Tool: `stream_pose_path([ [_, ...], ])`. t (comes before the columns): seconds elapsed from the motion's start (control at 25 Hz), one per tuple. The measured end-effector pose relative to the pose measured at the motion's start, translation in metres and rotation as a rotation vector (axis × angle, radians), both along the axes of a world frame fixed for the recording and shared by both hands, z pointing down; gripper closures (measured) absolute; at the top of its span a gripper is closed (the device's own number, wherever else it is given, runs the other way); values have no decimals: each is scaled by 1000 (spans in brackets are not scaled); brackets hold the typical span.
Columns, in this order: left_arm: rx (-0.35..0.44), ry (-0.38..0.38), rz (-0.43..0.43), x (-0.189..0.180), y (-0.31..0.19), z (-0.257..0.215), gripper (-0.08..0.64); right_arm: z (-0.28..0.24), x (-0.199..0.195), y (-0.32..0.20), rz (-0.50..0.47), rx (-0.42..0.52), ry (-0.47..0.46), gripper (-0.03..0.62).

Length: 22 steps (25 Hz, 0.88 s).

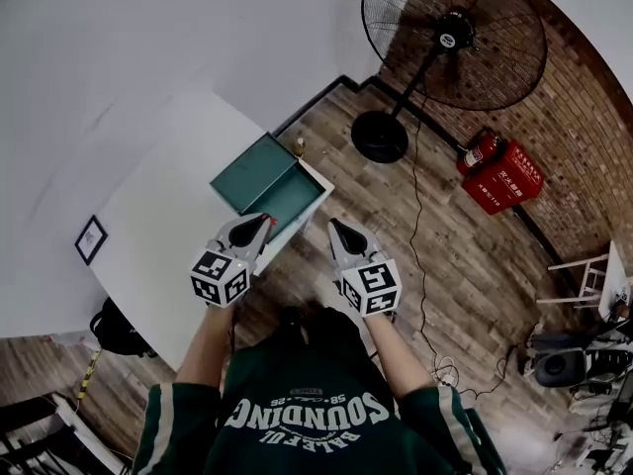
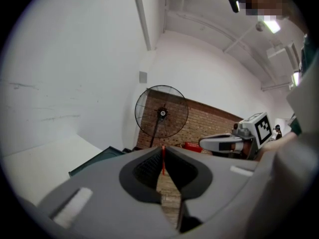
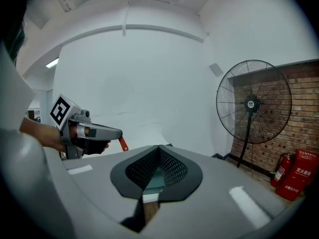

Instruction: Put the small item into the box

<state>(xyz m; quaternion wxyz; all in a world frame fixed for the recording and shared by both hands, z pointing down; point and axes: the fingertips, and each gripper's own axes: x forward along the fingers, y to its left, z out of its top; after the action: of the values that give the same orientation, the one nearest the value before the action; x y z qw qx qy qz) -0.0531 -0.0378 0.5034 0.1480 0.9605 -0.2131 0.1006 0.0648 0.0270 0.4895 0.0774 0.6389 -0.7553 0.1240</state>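
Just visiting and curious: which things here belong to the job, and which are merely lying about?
Job: teal box; small red item, pinched in the left tongs; white table.
Lying about: standing fan, fire extinguisher, black bag.

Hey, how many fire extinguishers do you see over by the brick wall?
1. The fire extinguisher stands on the floor by the brick wall, just left of the red cabinet in the head view; that cabinet may hide more.

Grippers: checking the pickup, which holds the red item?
The left gripper: a thin red item sits pinched between its jaws; the right gripper is shut empty.
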Motion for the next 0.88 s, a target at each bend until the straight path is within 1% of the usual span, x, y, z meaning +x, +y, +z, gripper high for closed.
stream_pose_path([
  [0.2,-14,-13,-21,19,-23,9,495,8,19,-26,-27,-10,-3,591],
  [0.32,-20,-15,-55,37,-44,12,495,9,40,-53,-59,-11,-3,591],
  [0.44,-29,-19,-105,46,-67,18,495,13,51,-85,-111,-11,-9,591],
  [0.52,-34,-19,-154,51,-83,18,495,13,57,-110,-163,-13,-13,591],
  [0.68,-42,-19,-266,55,-105,13,495,8,59,-157,-296,-15,-18,591],
  [0.8,-43,-20,-348,51,-122,11,495,0,51,-190,-392,-3,-17,591],
  [0.88,-39,-41,-406,43,-127,14,495,0,42,-204,-455,-1,-26,591],
])
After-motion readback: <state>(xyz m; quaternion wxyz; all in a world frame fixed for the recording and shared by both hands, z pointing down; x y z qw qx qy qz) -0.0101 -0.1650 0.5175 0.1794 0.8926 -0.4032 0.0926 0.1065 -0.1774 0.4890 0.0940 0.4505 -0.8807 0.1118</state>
